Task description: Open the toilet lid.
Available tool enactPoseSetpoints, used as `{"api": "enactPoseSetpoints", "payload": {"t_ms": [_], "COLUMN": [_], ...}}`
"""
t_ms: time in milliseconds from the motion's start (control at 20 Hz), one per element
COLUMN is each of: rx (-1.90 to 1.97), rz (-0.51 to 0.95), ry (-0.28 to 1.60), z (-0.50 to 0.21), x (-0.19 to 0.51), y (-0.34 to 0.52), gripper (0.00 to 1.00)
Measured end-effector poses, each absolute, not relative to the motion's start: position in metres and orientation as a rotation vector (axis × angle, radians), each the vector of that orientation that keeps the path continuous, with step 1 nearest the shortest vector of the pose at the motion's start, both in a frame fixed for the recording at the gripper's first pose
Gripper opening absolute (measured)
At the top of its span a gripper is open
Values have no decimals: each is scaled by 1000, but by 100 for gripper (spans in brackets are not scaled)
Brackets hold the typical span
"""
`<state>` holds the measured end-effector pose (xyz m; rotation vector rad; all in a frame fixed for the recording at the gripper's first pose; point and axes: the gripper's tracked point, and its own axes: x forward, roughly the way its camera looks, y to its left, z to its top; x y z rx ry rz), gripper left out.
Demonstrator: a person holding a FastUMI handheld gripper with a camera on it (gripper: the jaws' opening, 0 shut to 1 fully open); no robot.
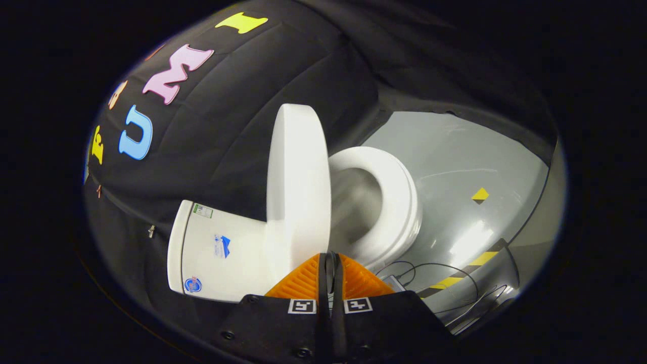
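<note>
— So where does the lid (298,187) stand?

— Raised. It is up on its hinge, leaning back towards the tank (217,250), and the seat (389,202) next to it is uncovered. By my reckoning the opening is done, or very nearly.

— And the gripper (331,275)?

— Clenched on nothing. Its two orange fingers (303,280) are pressed together with only a thin seam between them, just short of the lid's lower edge. Nothing is held.

— What could spoil it from here?

— Mostly the lid itself. I cannot tell whether it rests firmly against the tank or only balances upright; if it is only balancing, a nudge from the fingers so close to its edge could tip it back down onto the seat. Pulling away sideways instead of straight back would be the likely cause.

— Anything else near the lid?

— Thin cables (434,283) lie on the grey floor (455,151) beyond the seat, by a yellow-and-black stripe (465,268). A low retreat might snag them.

— And the bowl (356,202)?

— Open to view inside the seat ring. It looks smooth and grey, with nothing I can make out in it. Whether it holds water I cannot say.
</note>
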<state>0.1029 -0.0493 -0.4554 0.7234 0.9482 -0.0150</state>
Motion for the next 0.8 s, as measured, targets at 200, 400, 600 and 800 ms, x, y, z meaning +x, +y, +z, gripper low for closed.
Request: {"api": "enactPoseSetpoints", "payload": {"t_ms": [200, 400, 600, 800], "rx": [521, 487, 409, 286], "rz": [-76, -126, -161, -164], "ry": [942, 921, 885, 838], "z": [-428, -402, -383, -362], "x": [103, 105, 105, 105], "y": [-31, -7, 14, 43], "gripper": [5, 6, 6, 5]}}
